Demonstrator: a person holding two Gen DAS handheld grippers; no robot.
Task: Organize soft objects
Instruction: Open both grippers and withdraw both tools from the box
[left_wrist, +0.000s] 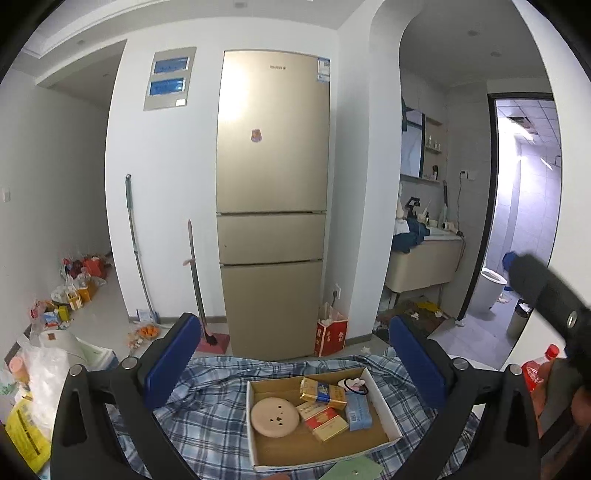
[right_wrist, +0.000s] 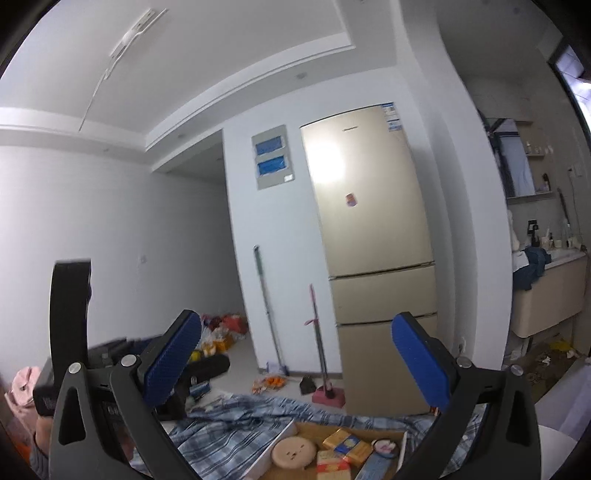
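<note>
I read the left gripper (left_wrist: 291, 354) as spread wide, its blue pads (left_wrist: 168, 360) well apart with nothing between them. It hangs above a cardboard box (left_wrist: 384, 406) that rests on a blue plaid cloth (left_wrist: 207, 417).

Box contents, left wrist view:
- a round beige disc (left_wrist: 275, 417) at the left side;
- a gold cigarette pack (left_wrist: 323, 393) toward the back;
- a red-and-gold pack (left_wrist: 328, 424) just beside the disc;
- a light blue packet (left_wrist: 359, 411) at the right;
- a black hair tie with a pale ornament (left_wrist: 355, 384) in the far right corner.

The right gripper (right_wrist: 295, 358) is likewise wide, pads (right_wrist: 171, 363) apart and holding nothing. It is raised above the same plaid cloth (right_wrist: 229, 435), with the box (right_wrist: 280, 439) at the bottom edge of its view.

Beyond the cloth stands a gold three-door refrigerator (left_wrist: 271, 206). A mop (left_wrist: 138, 251) leans on the white wall to its left, with a broom (left_wrist: 197, 284) standing between them. A red bag (left_wrist: 331, 334) sits at the refrigerator's lower right corner.
</note>
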